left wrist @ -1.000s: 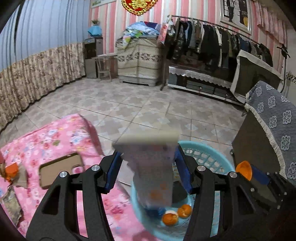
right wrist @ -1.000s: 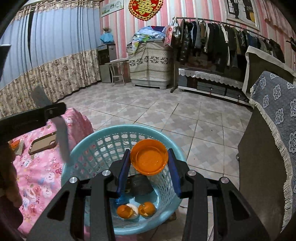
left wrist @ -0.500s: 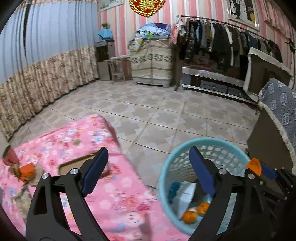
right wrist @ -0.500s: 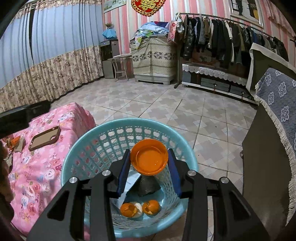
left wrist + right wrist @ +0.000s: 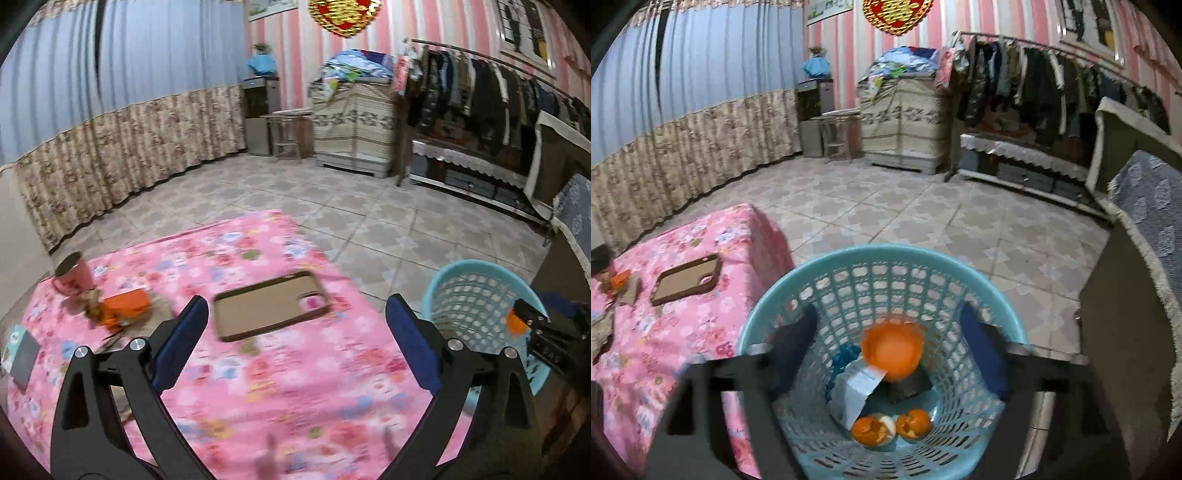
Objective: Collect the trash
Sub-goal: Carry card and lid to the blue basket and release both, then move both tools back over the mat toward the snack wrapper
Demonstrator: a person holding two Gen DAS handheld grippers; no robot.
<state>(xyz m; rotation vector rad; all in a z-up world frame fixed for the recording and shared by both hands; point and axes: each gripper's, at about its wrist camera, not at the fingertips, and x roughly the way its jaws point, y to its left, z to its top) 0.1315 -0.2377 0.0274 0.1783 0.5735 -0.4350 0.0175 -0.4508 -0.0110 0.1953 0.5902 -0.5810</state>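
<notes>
Orange lid [image 5: 892,350] released from right gripper [image 5: 890,354], jaws just opened, empty. Left gripper [image 5: 295,339] swung tableward, wide, empty. Basket [image 5: 993,277]: two peels, one carton, lid.

left gripper [image 5: 295,343]: jaws just opening, wide | right gripper [image 5: 890,354]: jaws just opening
</notes>
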